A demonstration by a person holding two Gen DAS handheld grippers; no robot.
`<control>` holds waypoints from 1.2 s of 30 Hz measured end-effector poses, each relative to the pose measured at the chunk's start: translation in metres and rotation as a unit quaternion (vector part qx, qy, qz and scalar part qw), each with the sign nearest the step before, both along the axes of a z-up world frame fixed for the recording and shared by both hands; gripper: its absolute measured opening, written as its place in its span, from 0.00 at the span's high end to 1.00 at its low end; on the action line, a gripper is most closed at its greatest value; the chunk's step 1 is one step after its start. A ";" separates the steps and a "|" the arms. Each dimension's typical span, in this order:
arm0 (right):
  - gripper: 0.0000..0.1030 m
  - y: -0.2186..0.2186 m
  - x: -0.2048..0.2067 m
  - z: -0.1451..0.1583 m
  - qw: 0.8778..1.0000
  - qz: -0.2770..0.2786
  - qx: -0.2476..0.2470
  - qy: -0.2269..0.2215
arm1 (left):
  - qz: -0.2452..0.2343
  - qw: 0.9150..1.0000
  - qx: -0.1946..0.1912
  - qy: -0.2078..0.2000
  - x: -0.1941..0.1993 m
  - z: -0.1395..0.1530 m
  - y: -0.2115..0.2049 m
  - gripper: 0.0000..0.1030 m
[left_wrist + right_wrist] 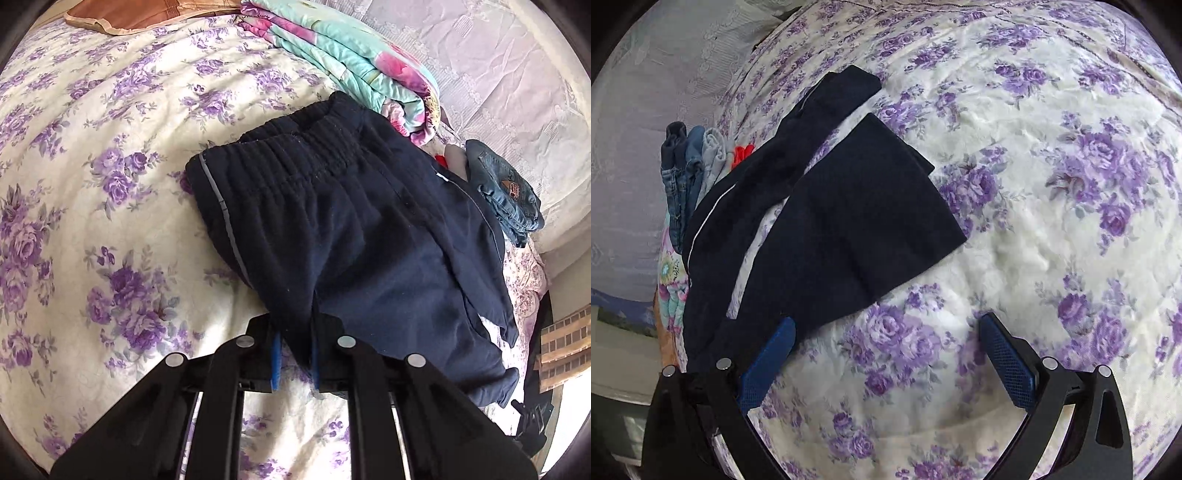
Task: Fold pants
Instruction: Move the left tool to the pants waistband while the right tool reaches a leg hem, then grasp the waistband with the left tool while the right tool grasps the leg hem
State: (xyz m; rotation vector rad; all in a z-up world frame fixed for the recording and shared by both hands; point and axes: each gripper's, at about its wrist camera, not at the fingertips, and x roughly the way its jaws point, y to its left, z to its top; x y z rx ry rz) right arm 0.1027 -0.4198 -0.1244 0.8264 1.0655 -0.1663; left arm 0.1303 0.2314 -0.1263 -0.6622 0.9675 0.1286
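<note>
Pants (354,229) of dark navy fleece with an elastic waistband and thin grey side piping are spread on the white bedspread with purple roses (110,184), just beside a folded stack of blue denim garments (509,192). A bunched fold of the pants near the crotch is pinched between the pressed-together blue pads of the left gripper (295,362), while the right gripper (886,354) is held spread and empty, one pad touching a leg edge. Before folding, the right grip is best taken on the leg hem, so both layers are carried evenly and no wrinkle is dragged in.

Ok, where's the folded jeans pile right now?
In the left wrist view, the jeans pile sits at the right, beside the navy pants, below the floral quilt.
</note>
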 end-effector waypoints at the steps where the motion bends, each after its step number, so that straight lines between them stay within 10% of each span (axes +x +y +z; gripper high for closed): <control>1: 0.03 0.000 0.005 0.000 1.000 -0.009 -0.003 -0.015 | 0.000 1.000 0.003 0.002 0.002 0.000 -0.001 0.89; 3: 0.22 0.000 0.010 0.001 0.997 -0.029 0.004 -0.065 | 0.001 1.000 0.007 0.007 0.003 -0.002 -0.004 0.89; 4: 0.74 -0.002 0.016 -0.002 0.997 -0.033 0.008 -0.072 | 0.002 1.000 0.009 0.009 0.005 -0.003 -0.005 0.89; 5: 0.90 -0.002 0.019 -0.007 0.997 -0.036 0.015 -0.072 | 0.003 1.000 0.011 0.011 0.006 -0.003 -0.005 0.89; 16: 0.91 -0.025 -0.057 0.058 0.990 -0.038 -0.035 -0.133 | 0.003 0.999 0.034 -0.020 -0.028 0.021 -0.010 0.91; 21: 0.90 -0.031 -0.080 0.022 0.996 -0.034 -0.039 -0.079 | -0.009 0.999 0.039 0.002 -0.037 0.009 -0.009 0.90; 25: 0.75 -0.030 -0.079 0.001 0.998 -0.017 -0.038 -0.052 | -0.014 0.999 0.033 0.021 -0.039 0.004 -0.005 0.75; 28: 0.34 -0.023 -0.090 0.033 0.994 -0.015 -0.100 -0.050 | -0.001 0.994 0.105 -0.004 -0.068 0.038 -0.003 0.55; 31: 0.28 -0.018 -0.094 0.072 0.979 -0.020 -0.190 -0.066 | 0.029 0.988 0.139 -0.054 -0.095 0.081 0.010 0.47; 36: 0.24 -0.028 -0.024 0.106 0.983 0.034 -0.150 -0.098 | -0.038 0.983 0.166 -0.063 -0.034 0.128 0.002 0.39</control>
